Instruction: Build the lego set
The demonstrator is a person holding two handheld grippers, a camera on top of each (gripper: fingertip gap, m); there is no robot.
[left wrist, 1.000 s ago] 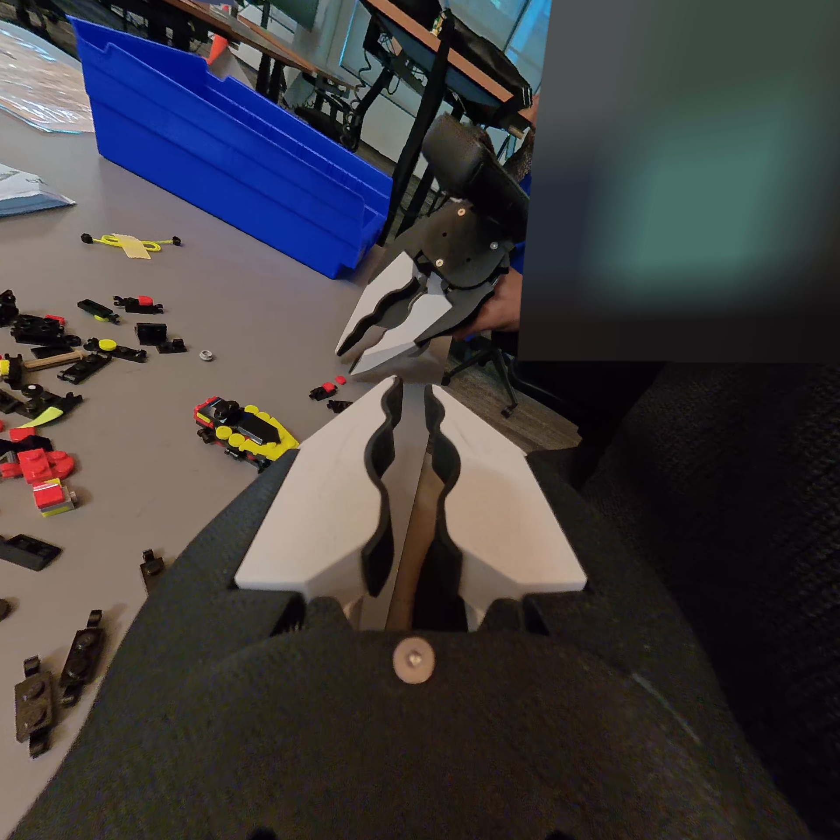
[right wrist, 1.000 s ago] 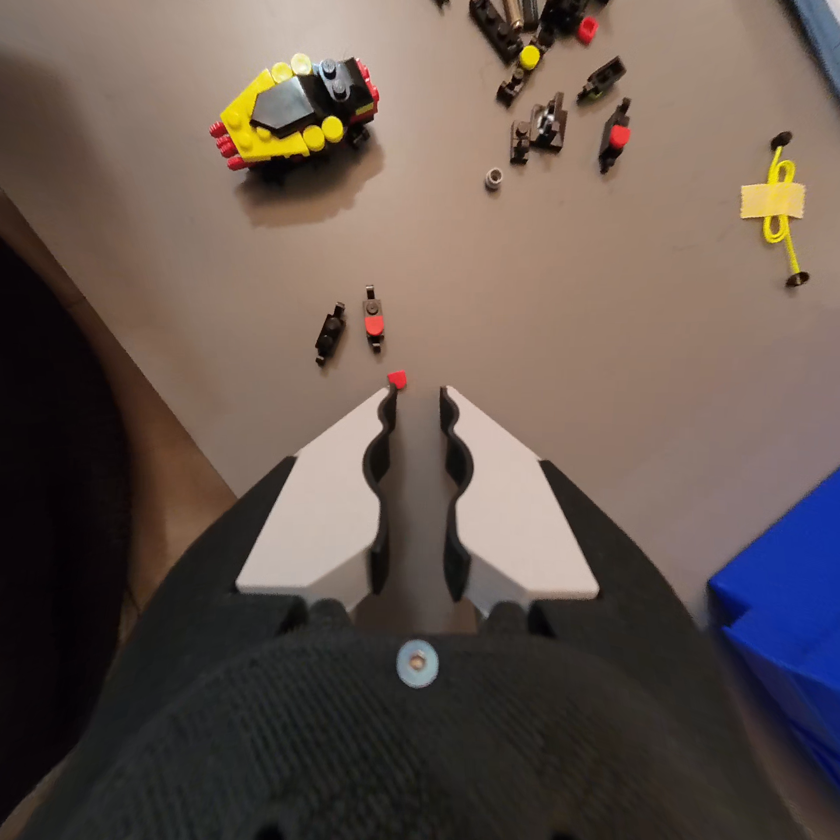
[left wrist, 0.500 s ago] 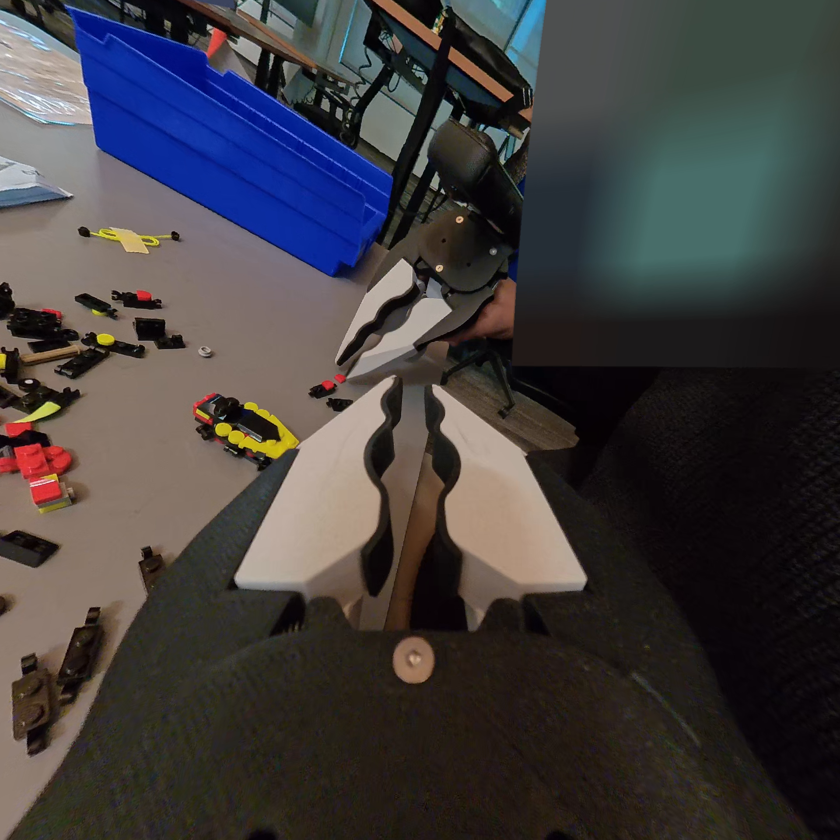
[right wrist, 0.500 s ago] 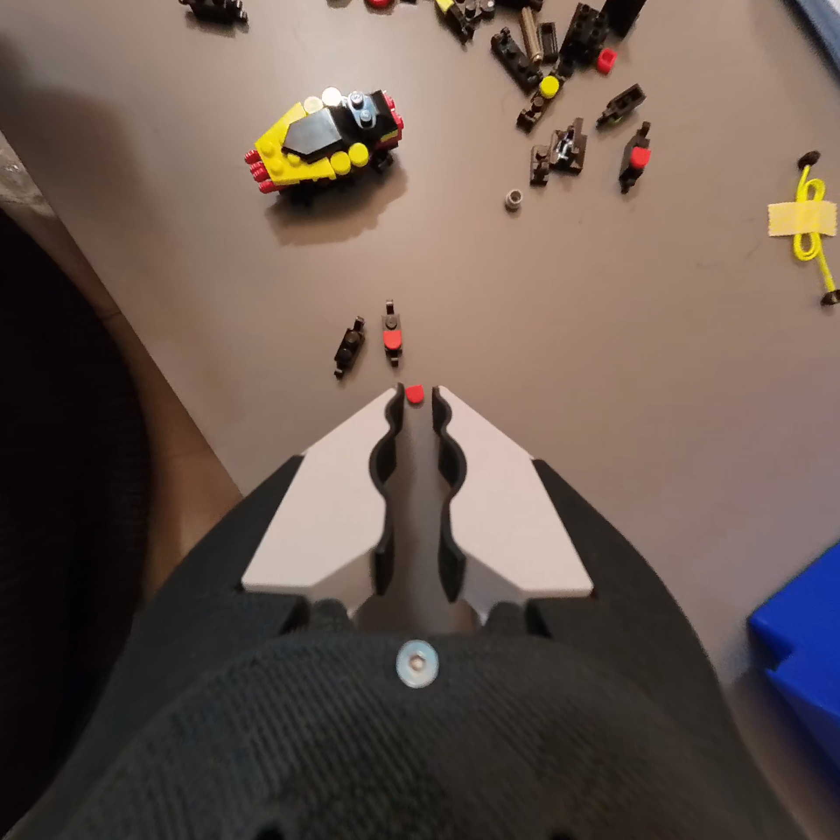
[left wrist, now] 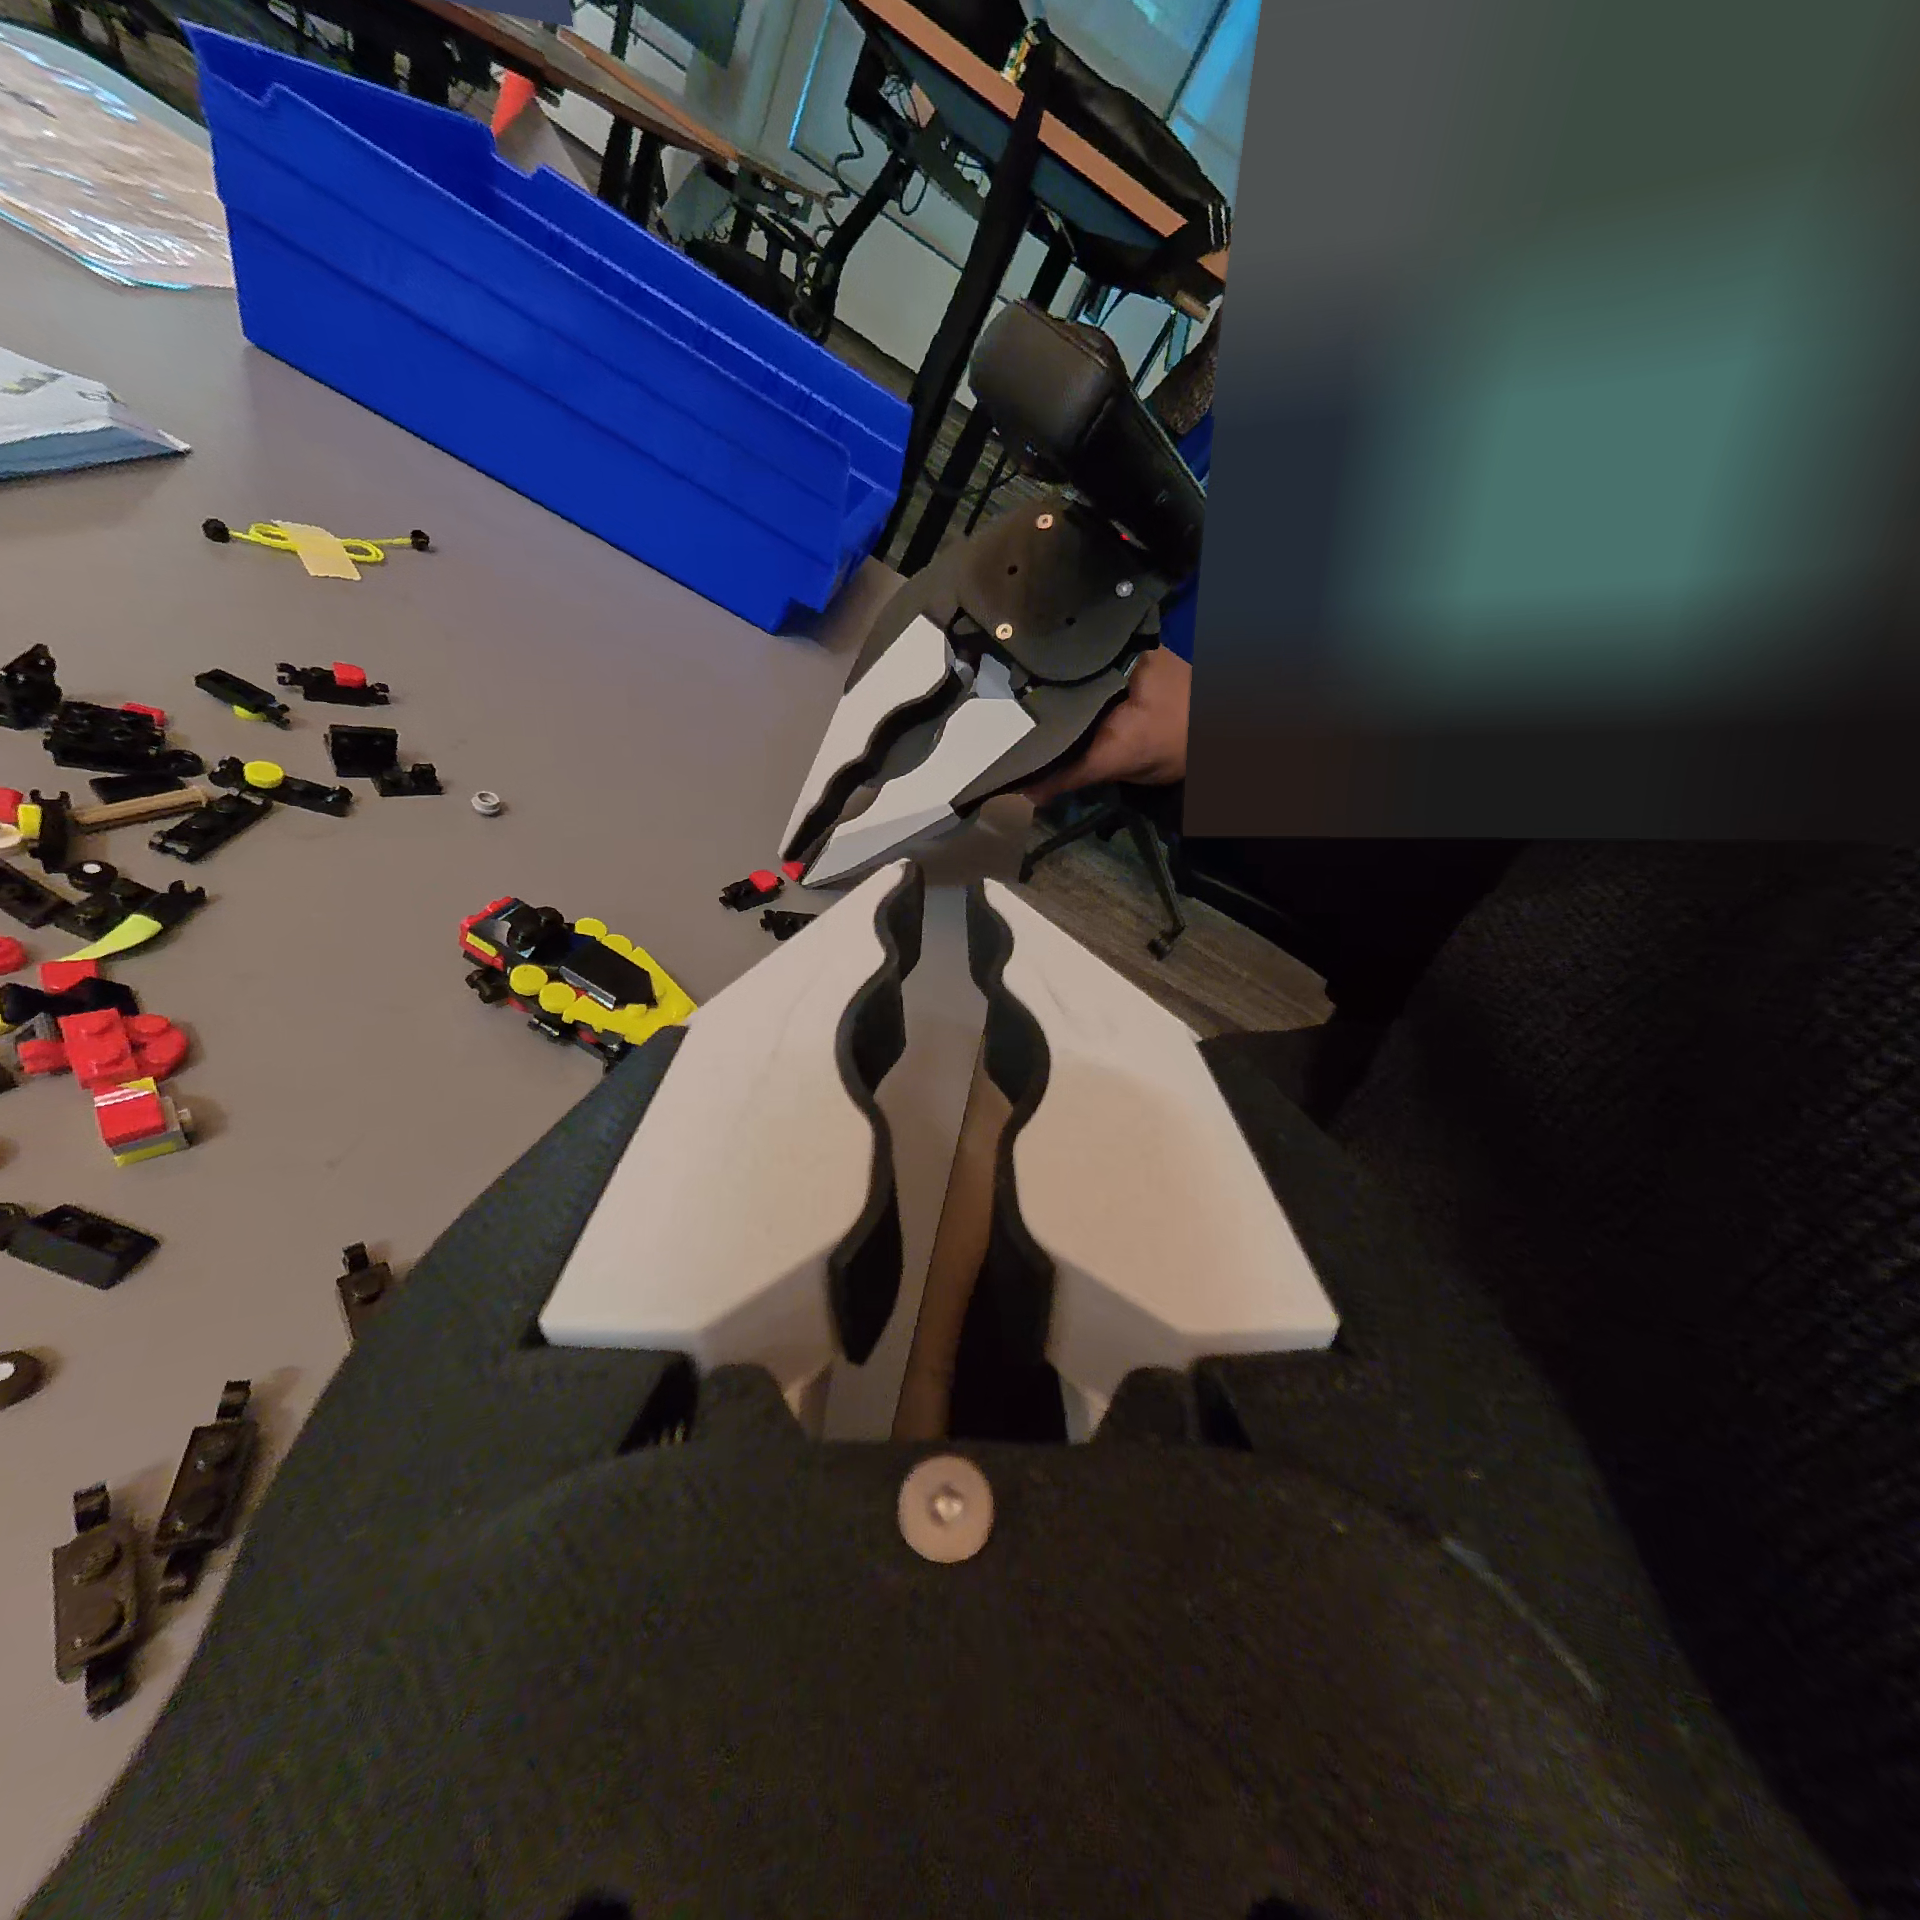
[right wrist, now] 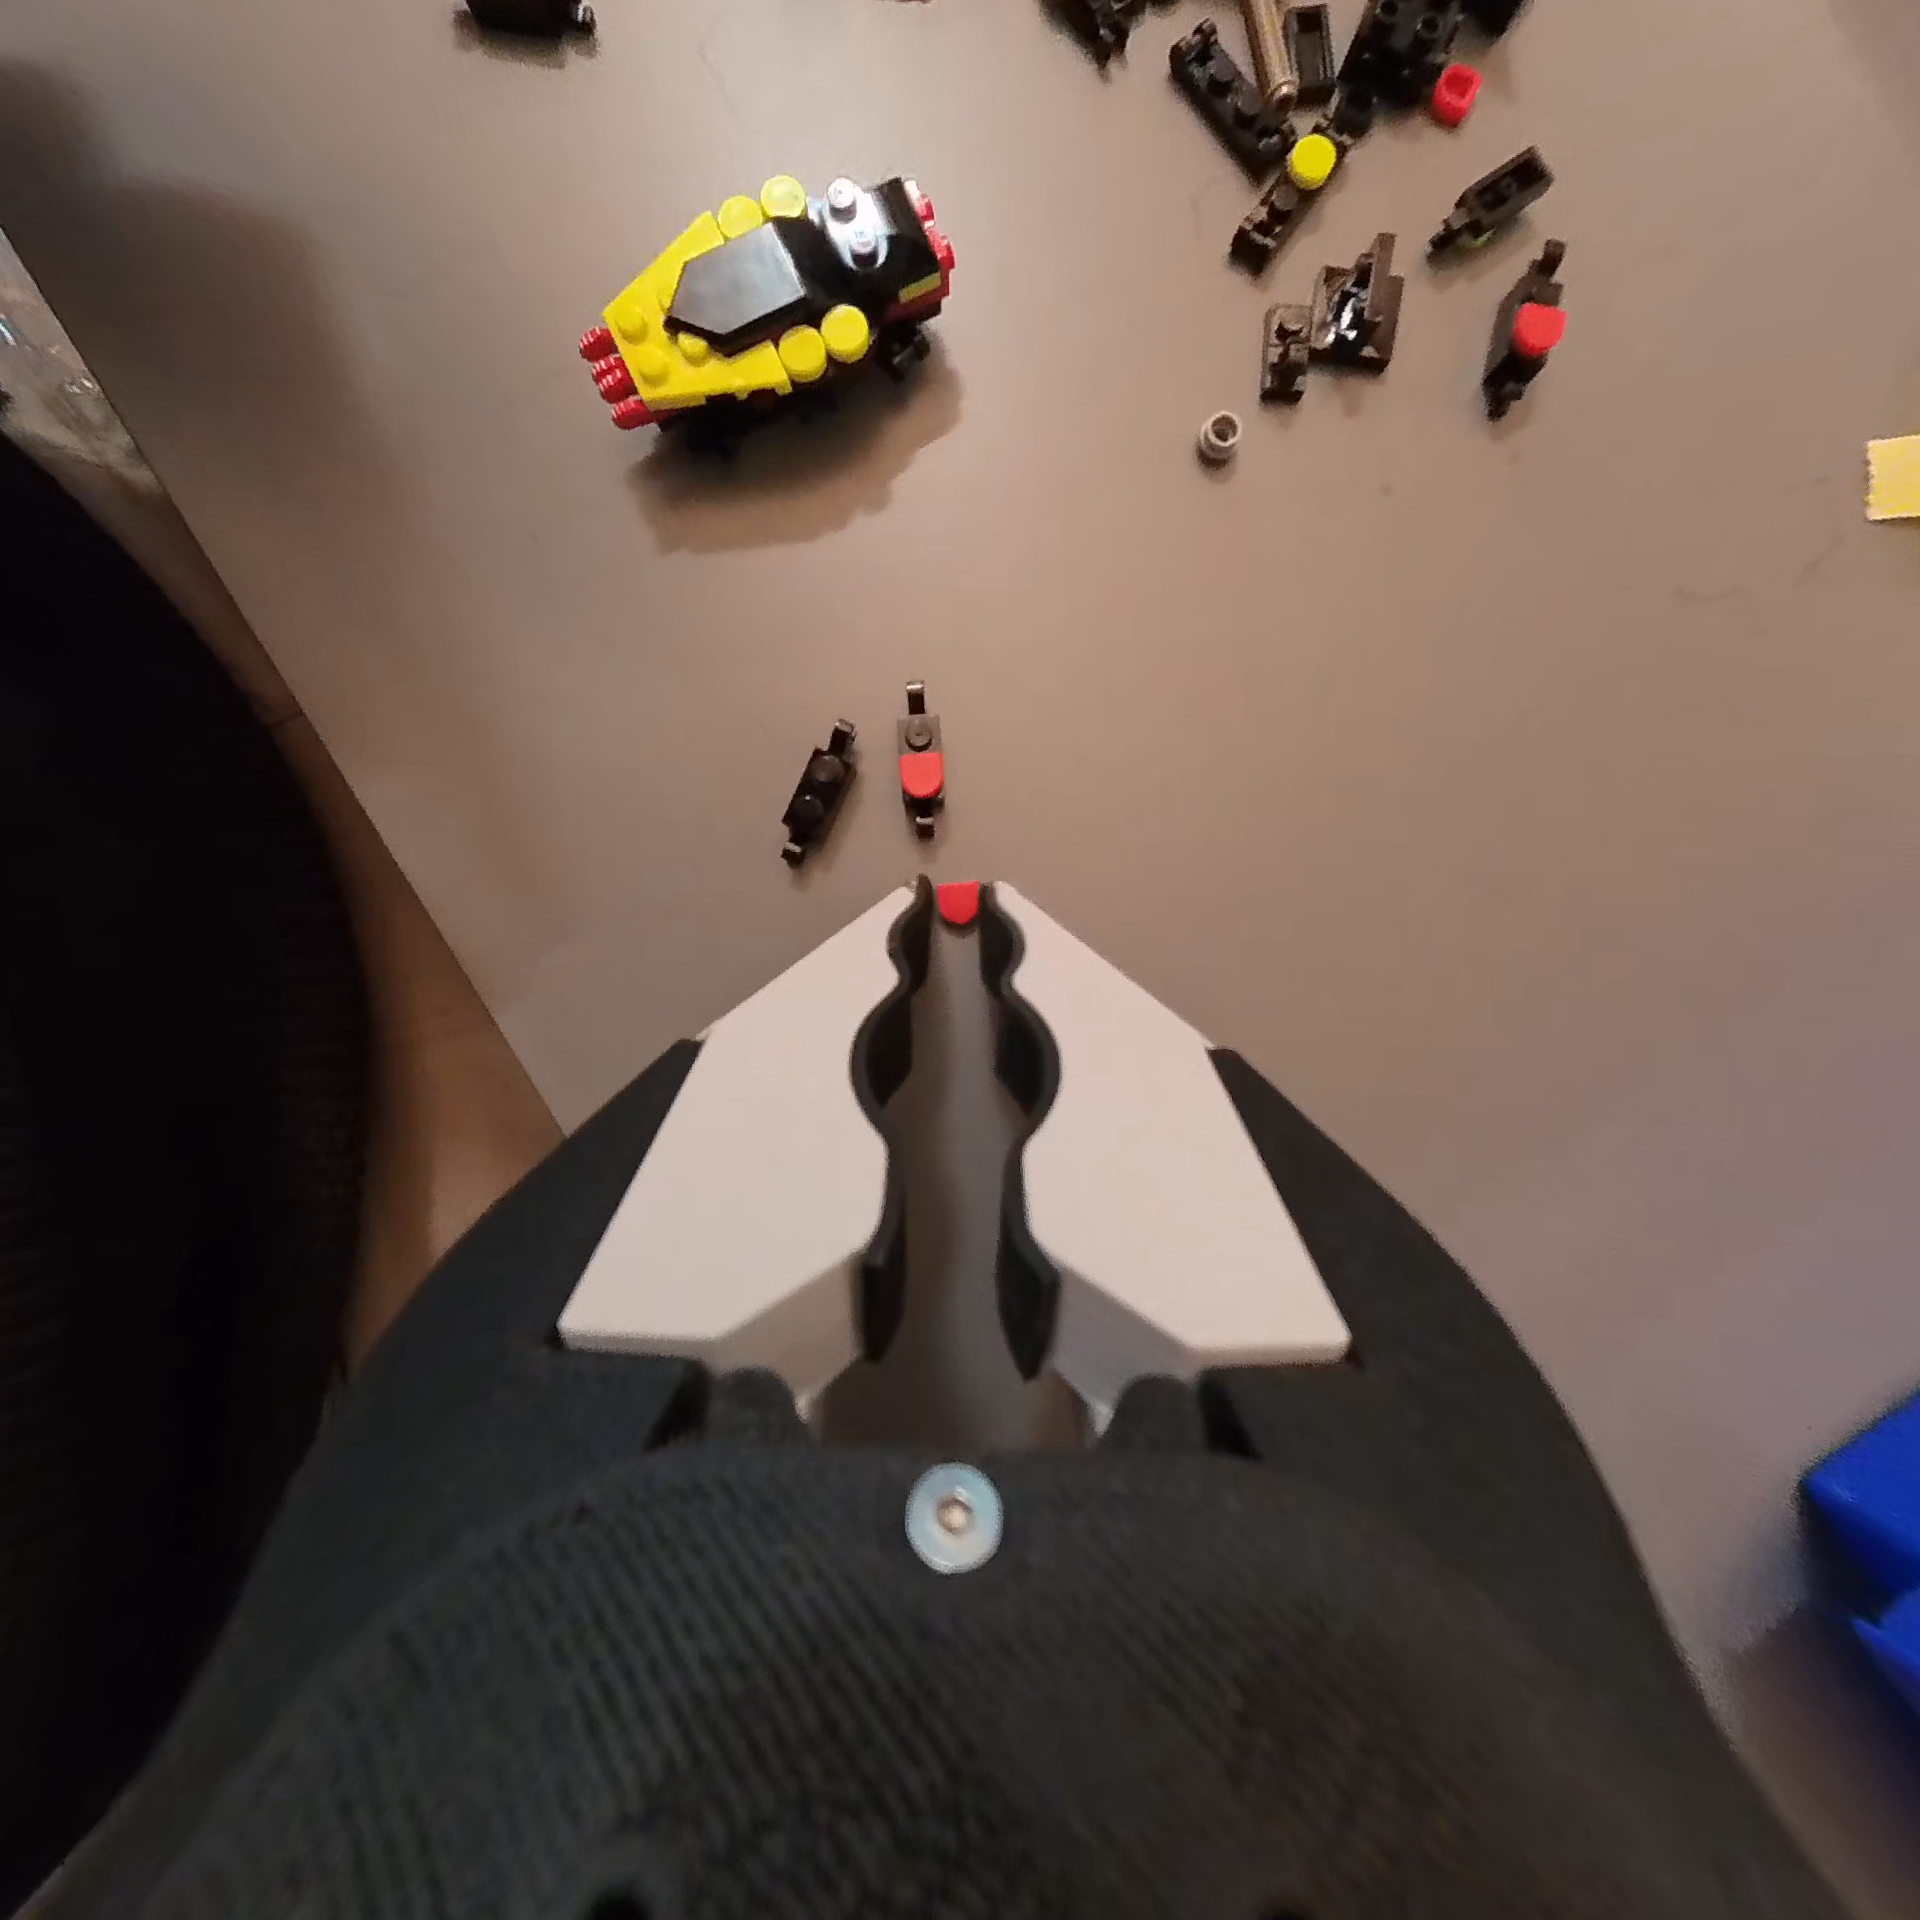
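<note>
1. The grey worktop [right wrist: 1351,727] ran to a near edge at the lower left of the right wrist view, with brown floor beyond; a wide bare stretch lay between that edge and the scattered toy pieces.
2. A blue bin [left wrist: 540,343] stood along the far side, reaching the worktop's corner.
3. The left gripper [left wrist: 943,883] hung over the near edge, its jaws narrow with nothing between them.
4. The right gripper [right wrist: 956,896] pointed down close to the same edge, its tips closed on a small red tile [right wrist: 957,902]. The pads pressed both sides of the tile, which sat low at the worktop.
5. A yellow and black toy car [right wrist: 769,301] sat well apart, farther in.
6. Two small black clips, one with a red cap [right wrist: 920,774] and one plain [right wrist: 821,795], lay just beyond the right tips.
7. A second before, the right jaws stood wider, with the red tile at the left tip; since then they had narrowed around it. The left jaws were unchanged.
</note>
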